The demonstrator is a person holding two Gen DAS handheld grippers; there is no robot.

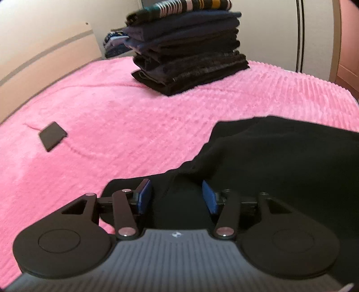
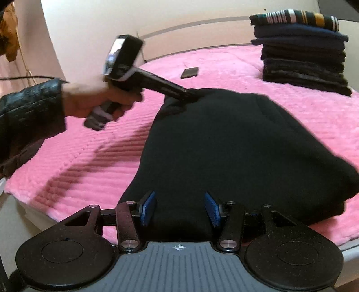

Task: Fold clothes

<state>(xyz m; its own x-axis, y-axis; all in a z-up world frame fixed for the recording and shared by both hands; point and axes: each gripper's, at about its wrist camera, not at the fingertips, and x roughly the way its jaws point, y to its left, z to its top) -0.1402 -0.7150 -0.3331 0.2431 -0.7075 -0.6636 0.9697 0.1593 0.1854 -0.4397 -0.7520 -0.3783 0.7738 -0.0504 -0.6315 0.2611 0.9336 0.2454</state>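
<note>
bed: covered by a pink ribbed blanket (image 1: 139,125) that fills most of both views; a pale headboard (image 1: 44,60) runs along its far side
black garment: a dark, plain piece of clothing (image 2: 235,146) lies spread on the blanket at the near edge of the bed, its far end bunched and lifted a little where the left tool meets it; in the left wrist view it fills the lower right
stack of folded clothes: a tall pile (image 1: 190,49) of dark folded items stands on the blanket at the far side, well apart from the black garment, with a striped piece (image 2: 298,19) on top
person: a hand (image 2: 101,101) in a dark leather-like sleeve (image 2: 27,116) grips the handle of the left tool, seen from the right wrist view
left hand-held gripper: (image 1: 177,195) blue pads (image 1: 144,195) stand apart with a fold of the black garment rising between them; whether the pads touch the cloth cannot be told
right hand-held gripper: (image 2: 179,207) blue pads (image 2: 148,207) apart, over the near edge of the black garment, cloth lying between them, not pinched
small dark flat object: a black rectangle (image 1: 52,136) lies alone on the blanket, left of the garment and near the headboard side; what it is cannot be told
</note>
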